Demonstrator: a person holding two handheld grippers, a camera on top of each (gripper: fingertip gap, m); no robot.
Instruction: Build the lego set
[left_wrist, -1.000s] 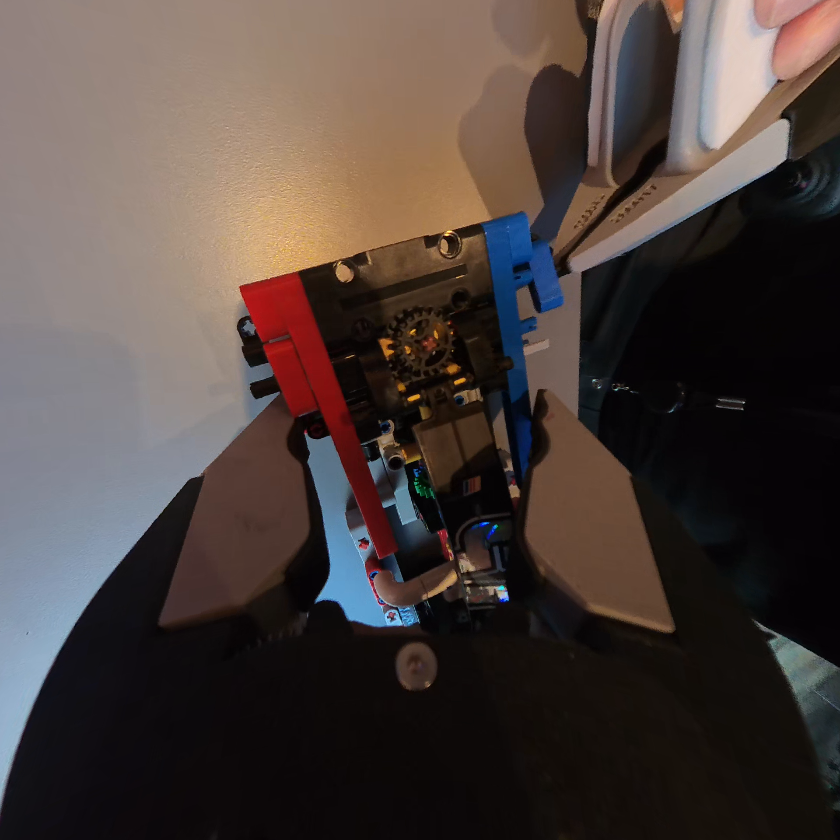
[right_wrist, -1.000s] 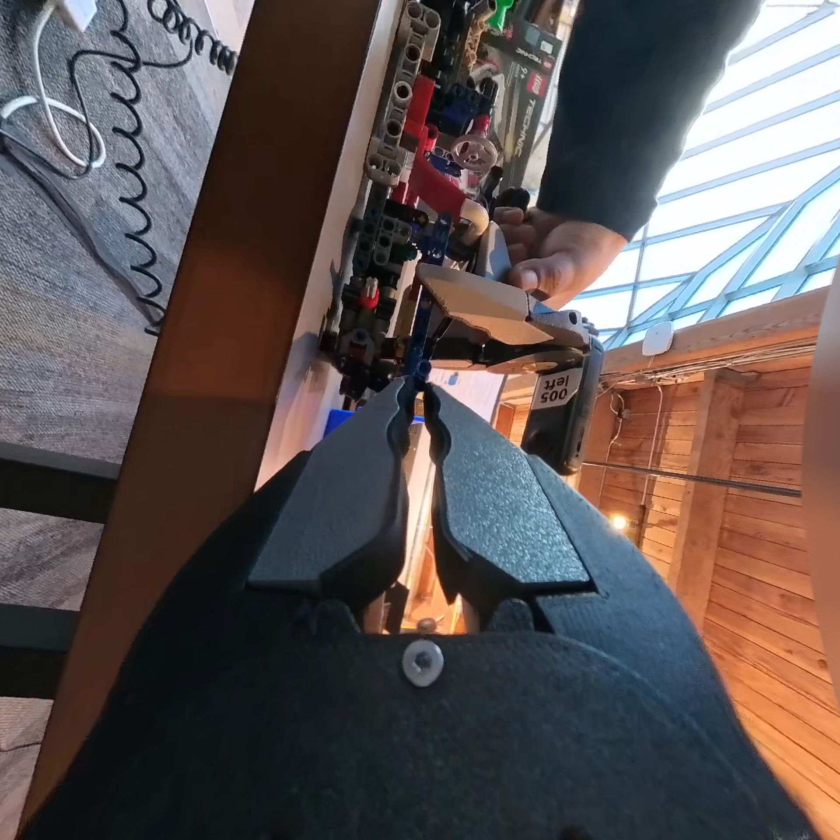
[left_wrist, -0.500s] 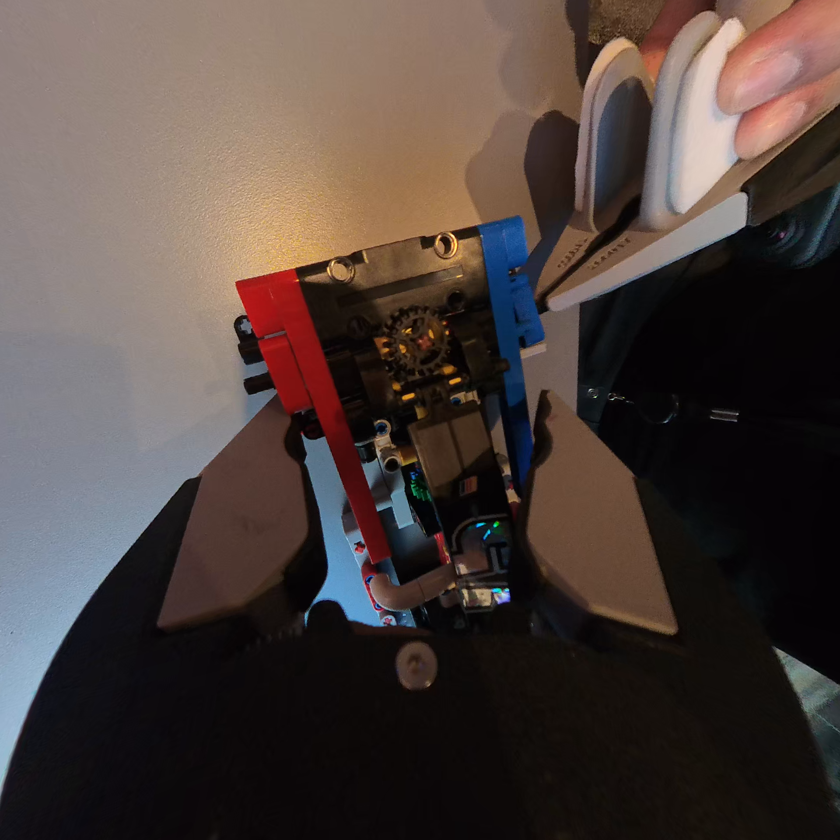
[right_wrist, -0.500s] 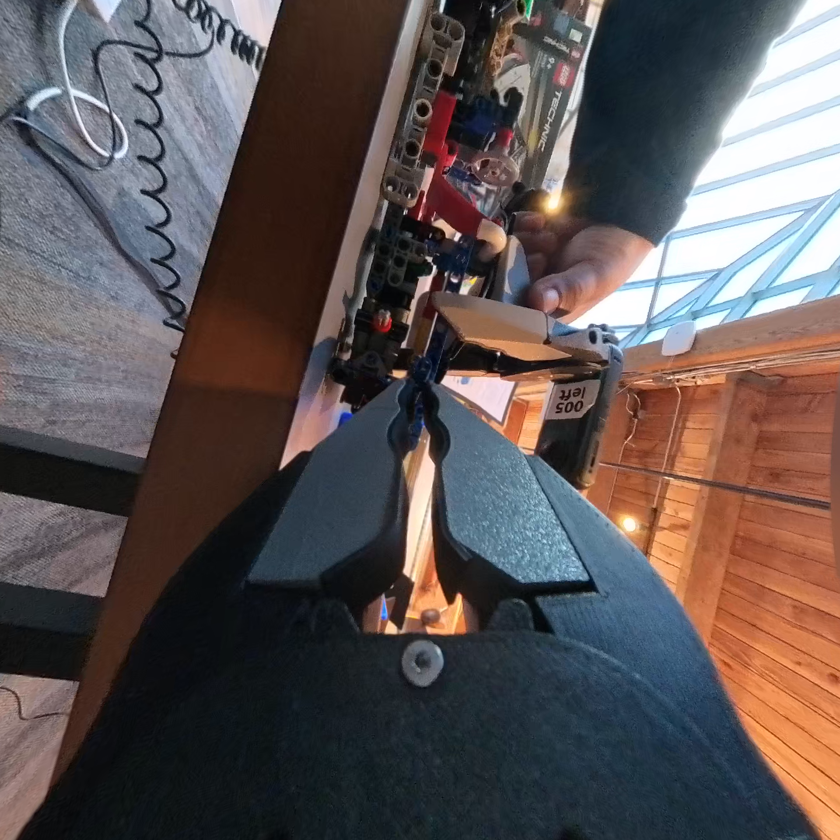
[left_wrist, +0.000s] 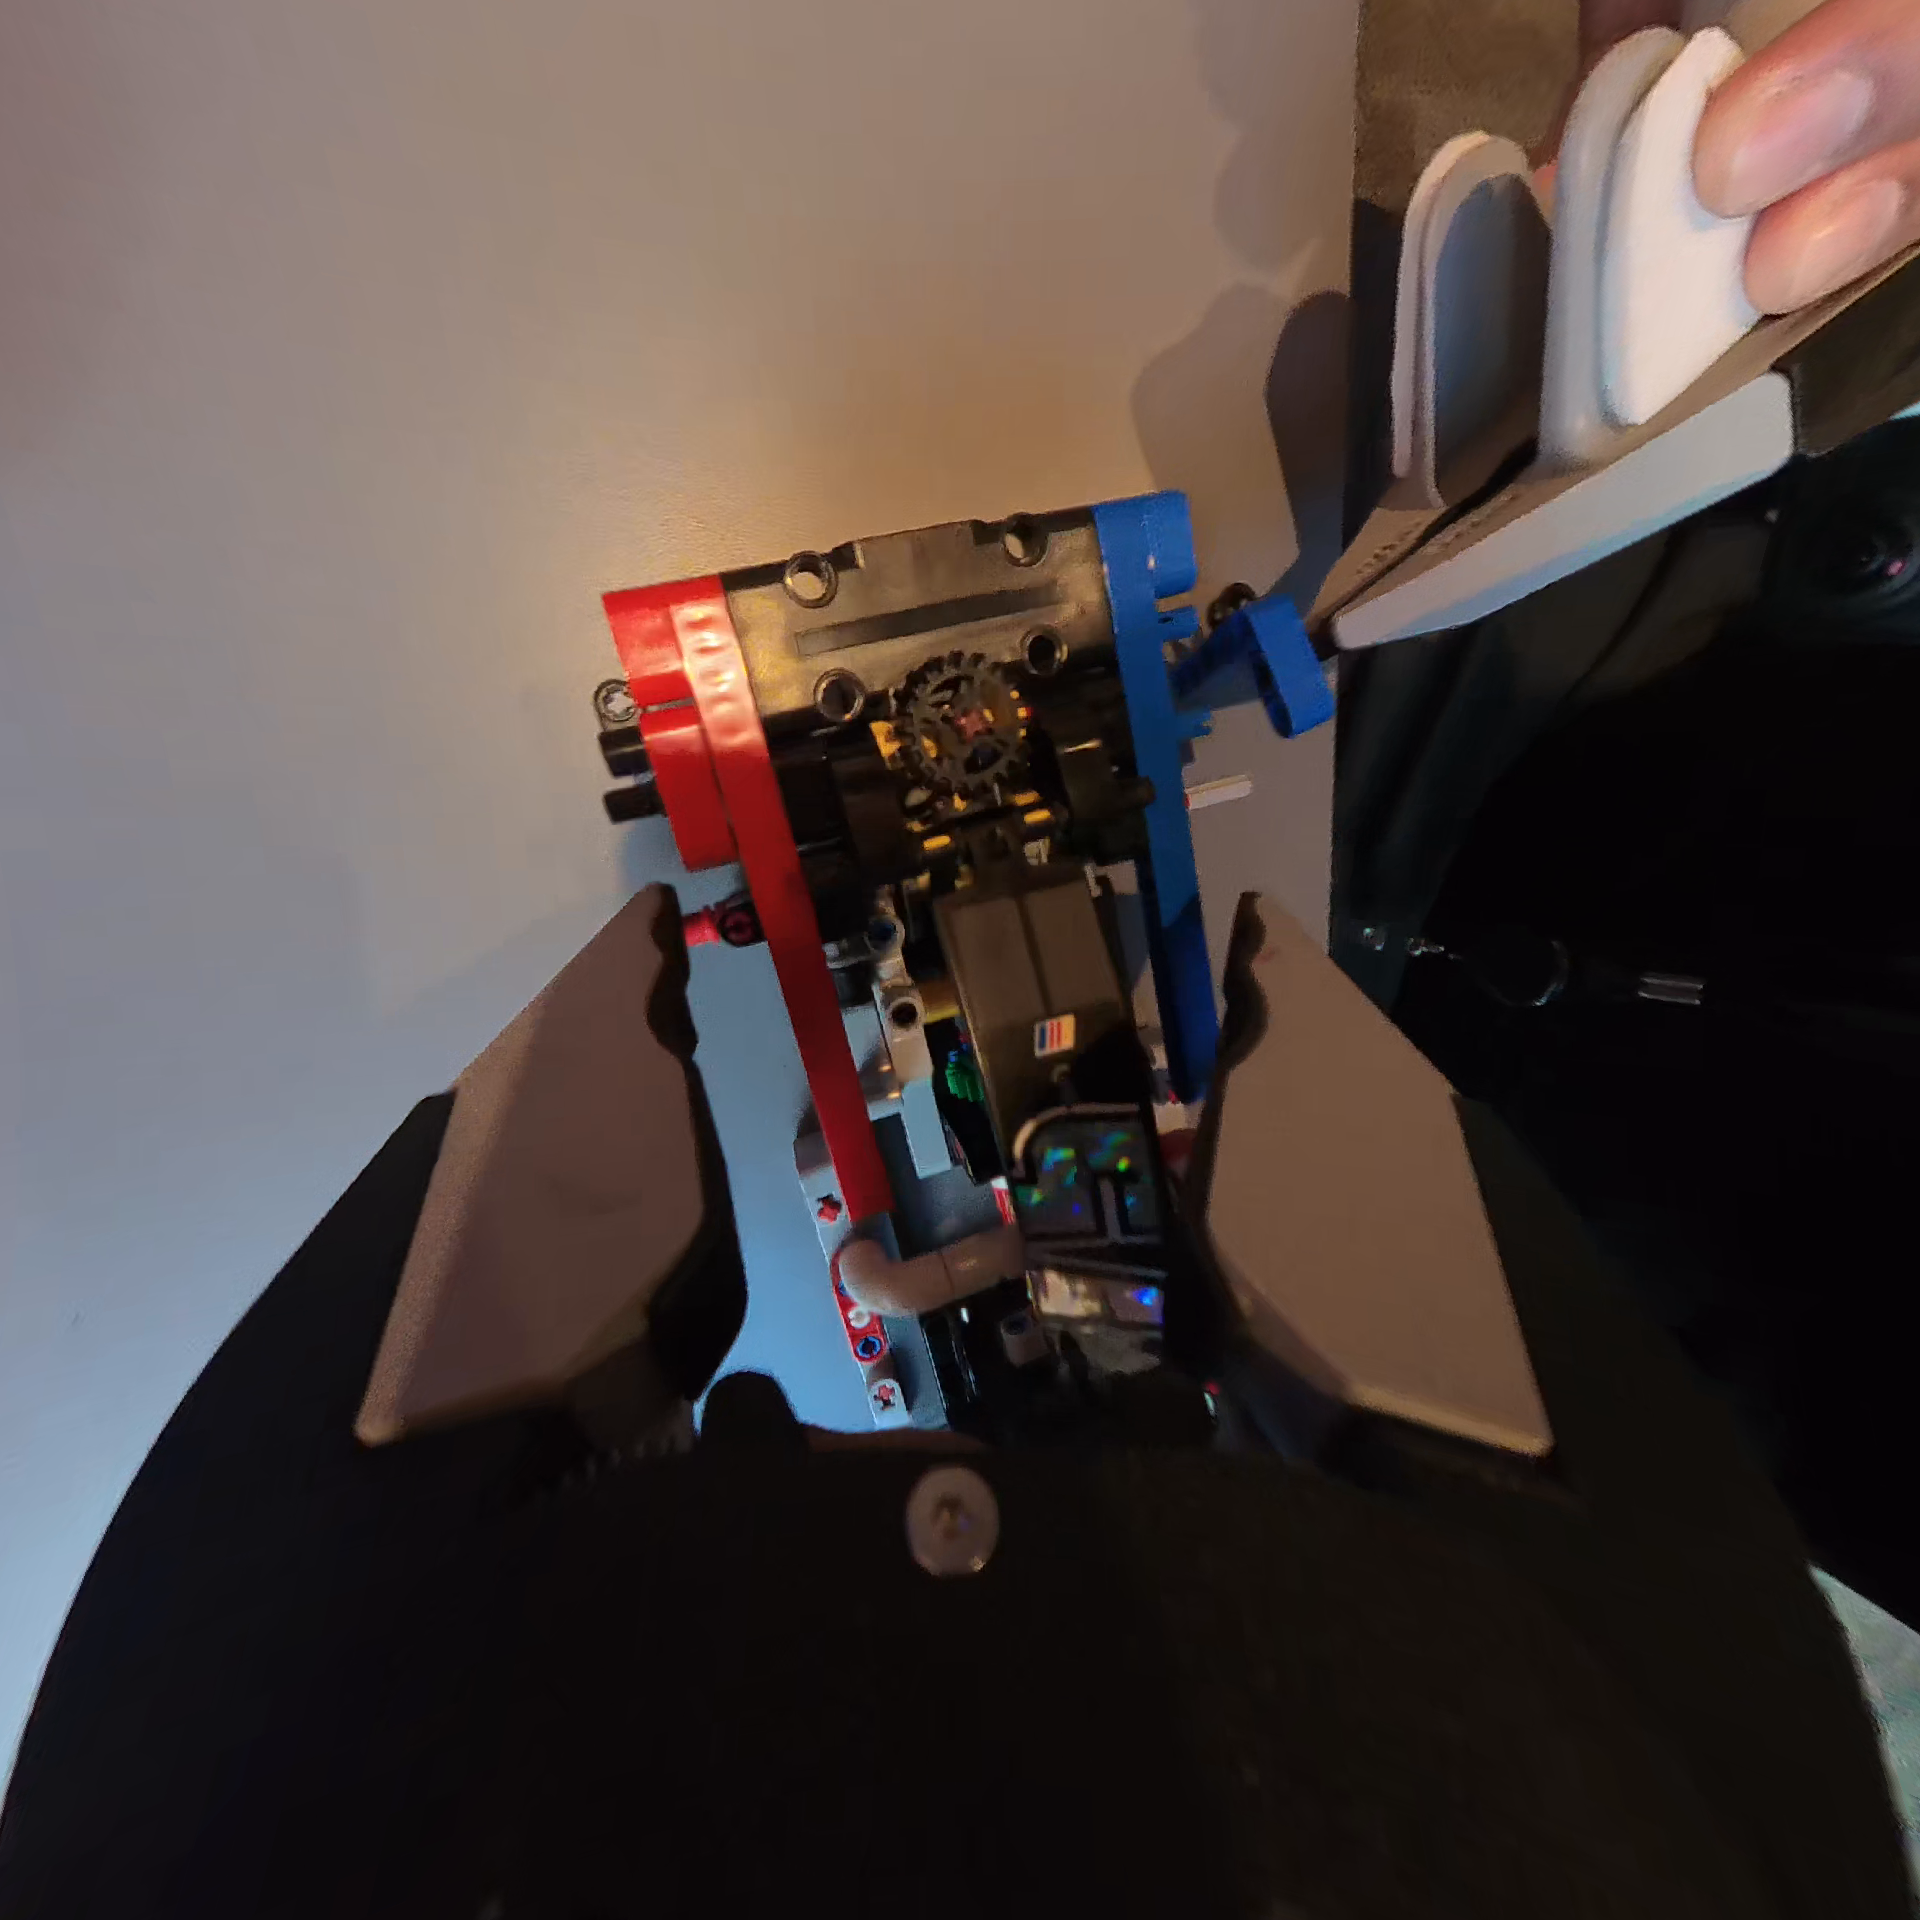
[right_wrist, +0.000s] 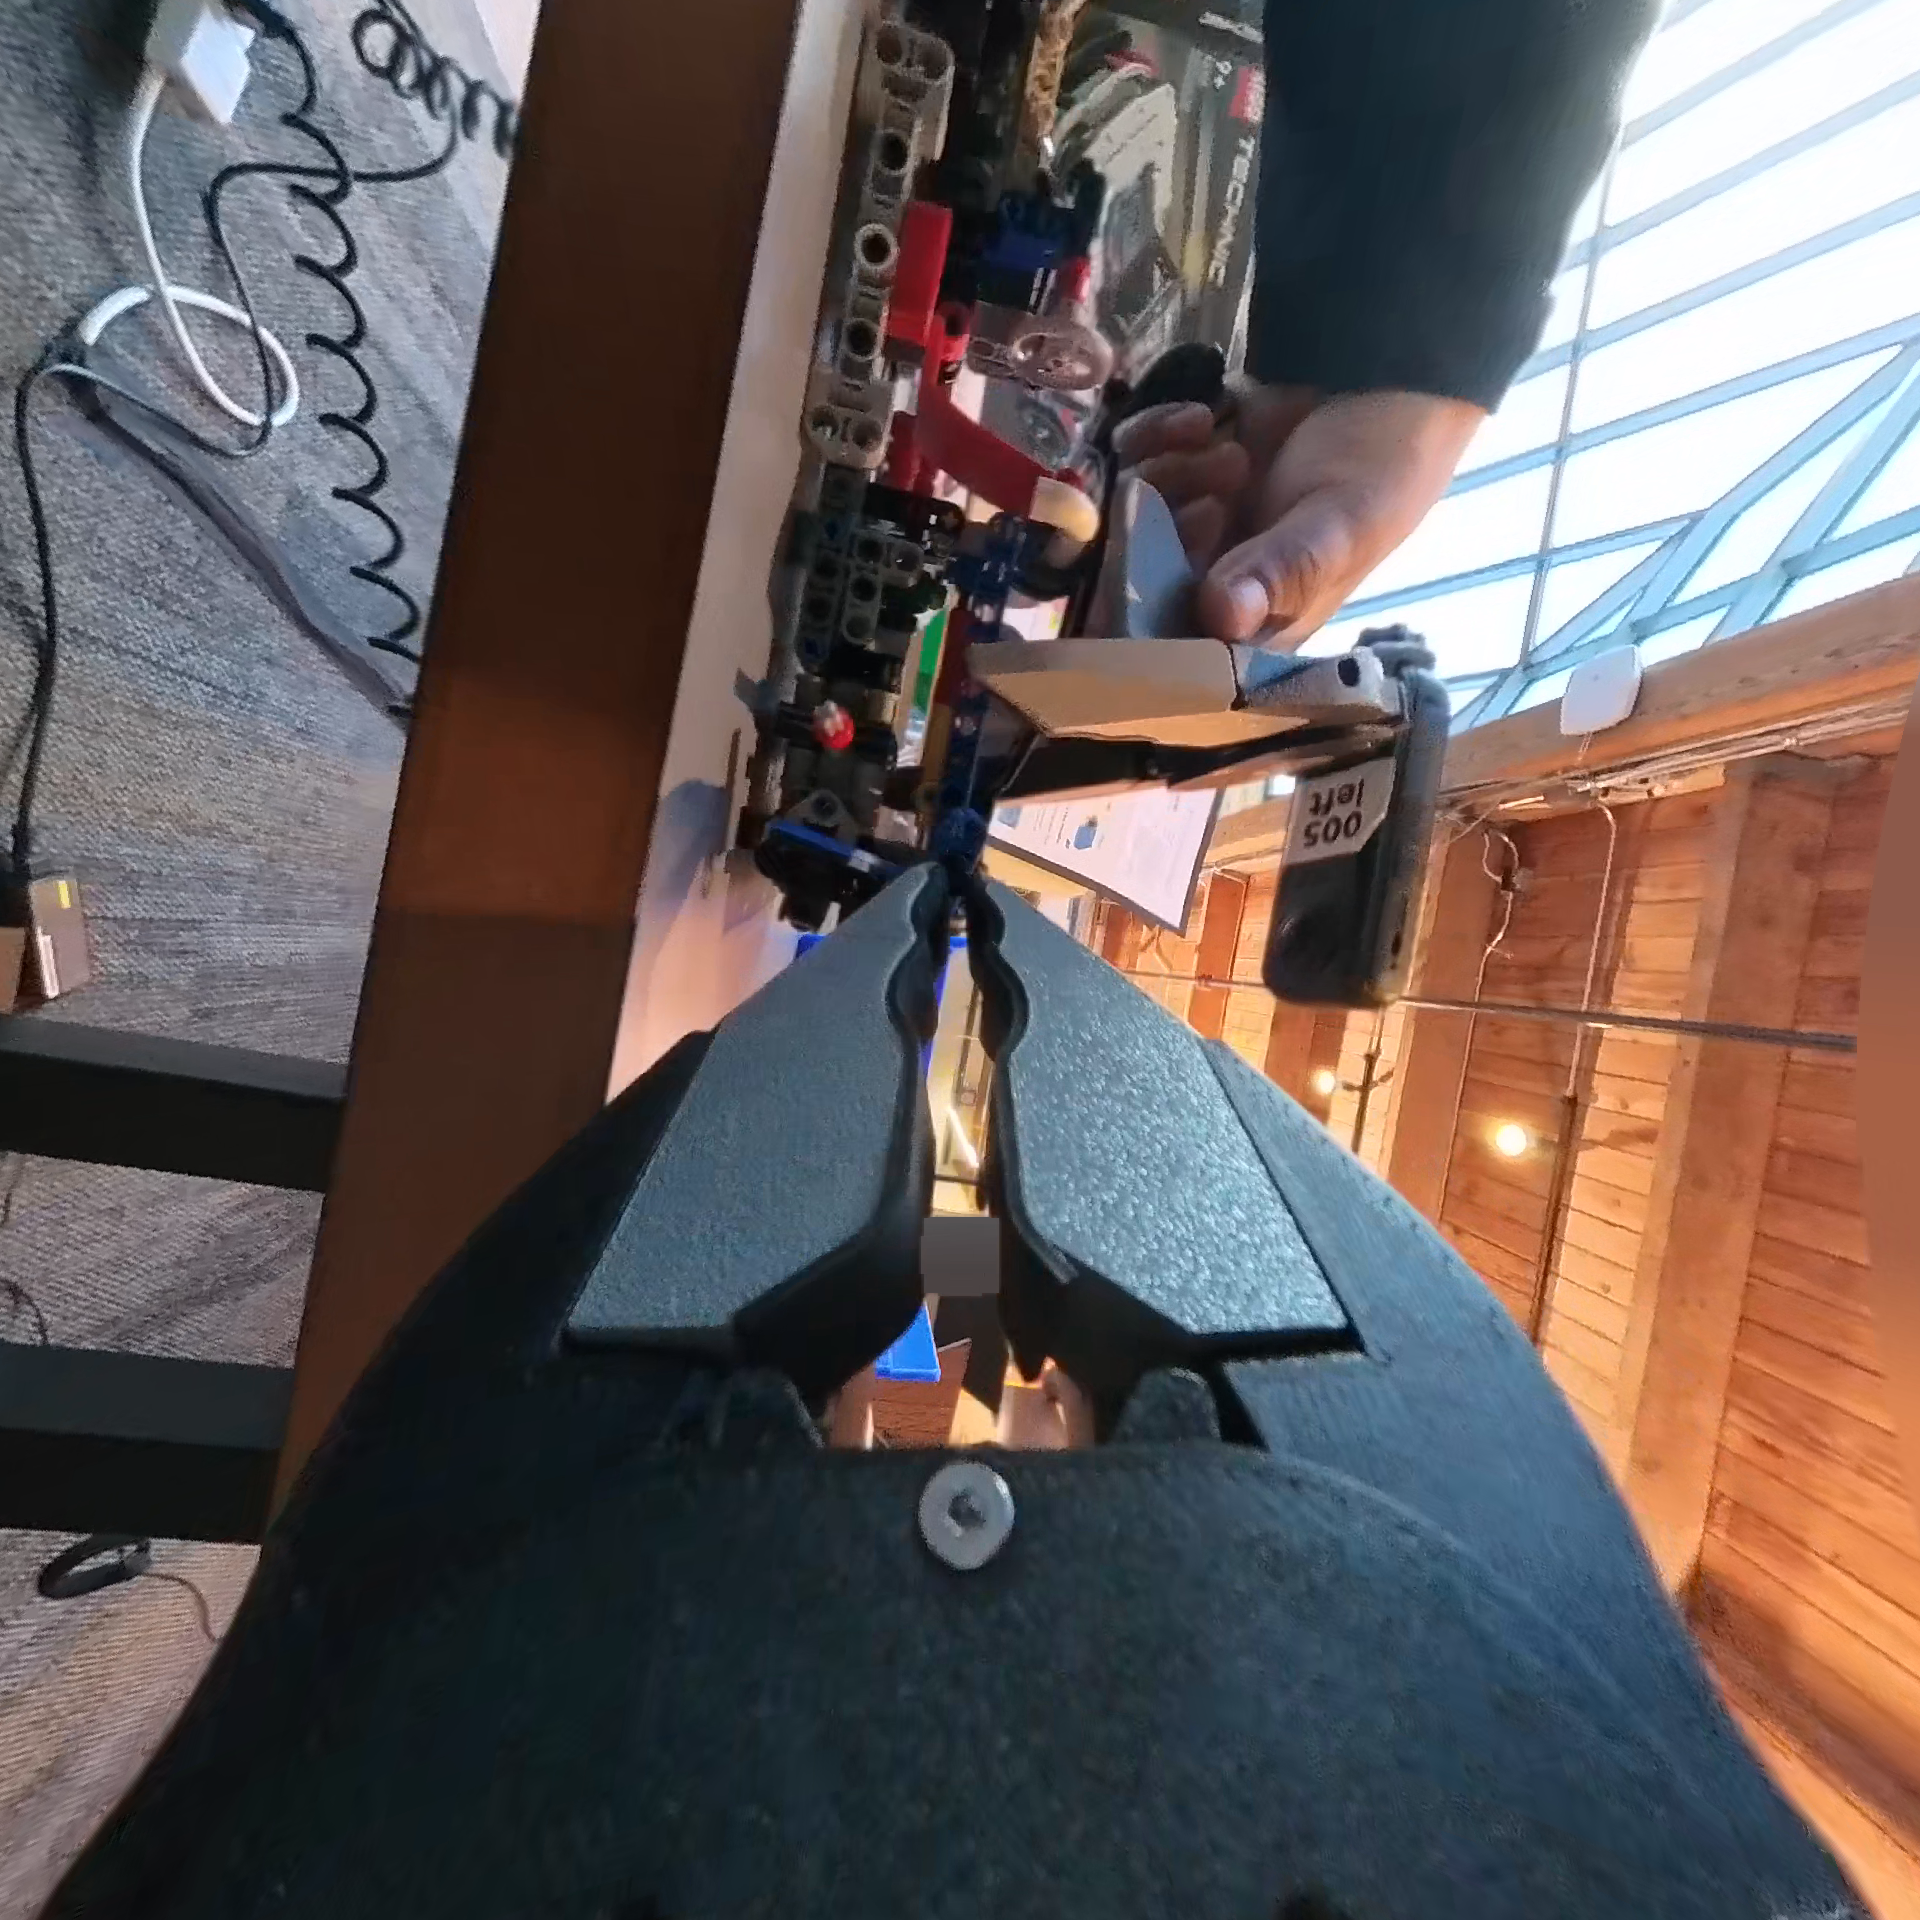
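The lego model is a black frame with a gear, a red beam on its left and a blue beam on its right. It stands against the white tabletop. My left gripper is shut on the model's sides. Its fingers and the model also show in the right wrist view. My right gripper is shut on a small blue piece. In the left wrist view this gripper holds the blue piece tilted, just right of the blue beam's top.
A person's hand holds the left gripper. The brown table edge runs beside the model. A lego box and an instruction sheet lie behind it. Cables lie on the grey carpet.
The blue piece in the right gripper lay close against the blue beam half a second ago. Now it stands out from the beam, tilted. The left gripper keeps its hold.
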